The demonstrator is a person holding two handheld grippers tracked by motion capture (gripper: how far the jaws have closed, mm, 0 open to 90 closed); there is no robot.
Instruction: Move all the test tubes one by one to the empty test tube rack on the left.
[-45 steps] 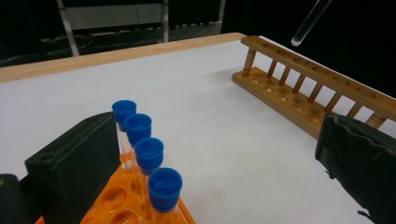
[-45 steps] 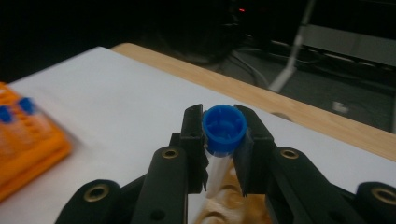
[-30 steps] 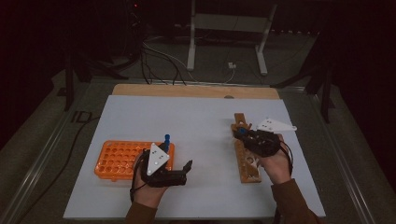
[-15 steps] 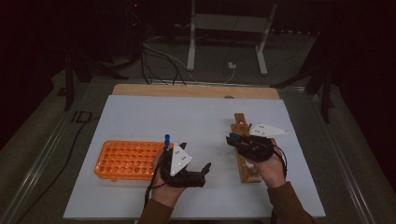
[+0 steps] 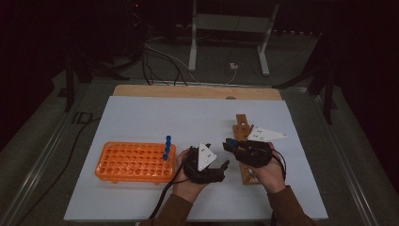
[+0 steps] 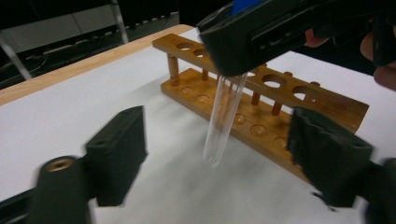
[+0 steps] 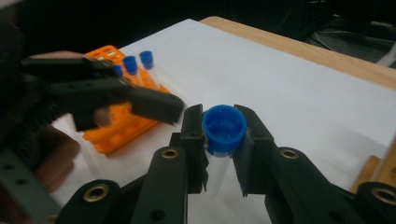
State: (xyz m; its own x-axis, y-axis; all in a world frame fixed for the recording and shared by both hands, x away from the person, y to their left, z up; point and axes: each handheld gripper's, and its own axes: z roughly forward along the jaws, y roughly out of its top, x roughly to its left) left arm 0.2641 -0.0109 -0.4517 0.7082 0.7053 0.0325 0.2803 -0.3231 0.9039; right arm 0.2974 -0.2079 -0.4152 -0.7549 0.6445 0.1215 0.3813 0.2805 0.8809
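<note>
Item: capped test tube (image 7: 223, 135), blue cap up, hung over the white sheet between wooden rack (image 5: 245, 150) and orange rack (image 5: 134, 162), clamped below the cap by right gripper (image 7: 223, 144).

Left gripper (image 6: 219, 154): jaws apart, just been closing, glass between them untouched.

Advice: centre on the glass, close gently before release.

No readable text, labels or numbers anywhere.
</note>
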